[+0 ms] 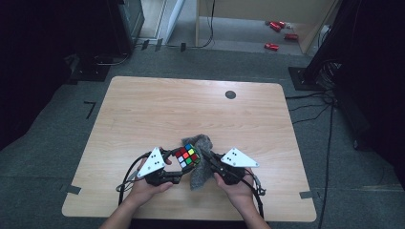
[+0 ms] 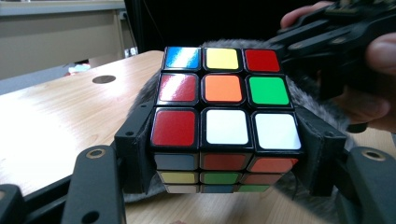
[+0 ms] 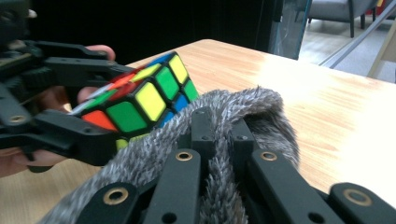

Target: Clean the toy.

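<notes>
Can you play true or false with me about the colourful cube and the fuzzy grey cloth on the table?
1. The left gripper is shut on the puzzle cube. True.
2. The right gripper is wide open and holds nothing. False: its jaws are pinched shut on the fuzzy grey cloth.
3. The middle square on the cube's top face is orange. True.
4. The cloth is bright red. False: it is grey.
5. The wooden table has a small dark round spot near its far edge. True.
6. The cube lies far away from the cloth. False: the cloth sits right against the cube.
</notes>
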Available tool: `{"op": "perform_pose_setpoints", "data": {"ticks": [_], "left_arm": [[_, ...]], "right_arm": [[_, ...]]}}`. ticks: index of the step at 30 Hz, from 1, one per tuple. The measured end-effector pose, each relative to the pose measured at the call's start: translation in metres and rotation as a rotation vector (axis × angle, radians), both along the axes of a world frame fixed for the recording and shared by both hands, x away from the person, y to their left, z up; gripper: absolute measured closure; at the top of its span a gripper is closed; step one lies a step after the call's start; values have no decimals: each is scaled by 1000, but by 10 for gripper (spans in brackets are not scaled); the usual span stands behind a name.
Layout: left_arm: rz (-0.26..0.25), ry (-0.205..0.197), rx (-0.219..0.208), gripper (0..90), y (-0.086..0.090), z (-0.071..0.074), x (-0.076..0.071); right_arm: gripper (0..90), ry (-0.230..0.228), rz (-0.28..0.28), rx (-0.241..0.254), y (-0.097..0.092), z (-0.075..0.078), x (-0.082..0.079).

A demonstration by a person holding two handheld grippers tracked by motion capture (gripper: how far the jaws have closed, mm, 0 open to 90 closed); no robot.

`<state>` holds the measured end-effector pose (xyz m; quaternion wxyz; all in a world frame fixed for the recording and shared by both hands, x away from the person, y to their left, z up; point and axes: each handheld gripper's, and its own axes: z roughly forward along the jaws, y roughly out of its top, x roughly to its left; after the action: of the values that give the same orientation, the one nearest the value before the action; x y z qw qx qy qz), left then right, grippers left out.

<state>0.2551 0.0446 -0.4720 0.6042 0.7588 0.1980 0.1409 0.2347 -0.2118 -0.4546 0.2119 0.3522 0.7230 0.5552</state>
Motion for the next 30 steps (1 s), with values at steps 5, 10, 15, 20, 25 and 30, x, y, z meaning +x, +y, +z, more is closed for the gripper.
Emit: {"op": "perform_pose_setpoints", "data": {"ticks": [5, 10, 15, 20, 25, 30], "left_arm": [[-41, 6, 11, 353, -4, -3, -2], [-55, -10, 25, 352, -8, -3, -5], [-45, 8, -21, 352, -1, 0, -2], [-62, 9, 19, 353, -7, -5, -3], [-58, -5, 9, 352, -5, -2, -5], [-43, 16, -23, 351, -1, -1, -1]], "right_arm": [[869, -50, 18, 9, 3, 12, -7], [873, -21, 18, 52, -1, 9, -3], [873, 11, 18, 55, -2, 3, 0], [872, -23, 21, 60, 2, 13, -7], [871, 12, 14, 69, 0, 5, -2], [871, 18, 8, 54, 3, 5, -4]]}}
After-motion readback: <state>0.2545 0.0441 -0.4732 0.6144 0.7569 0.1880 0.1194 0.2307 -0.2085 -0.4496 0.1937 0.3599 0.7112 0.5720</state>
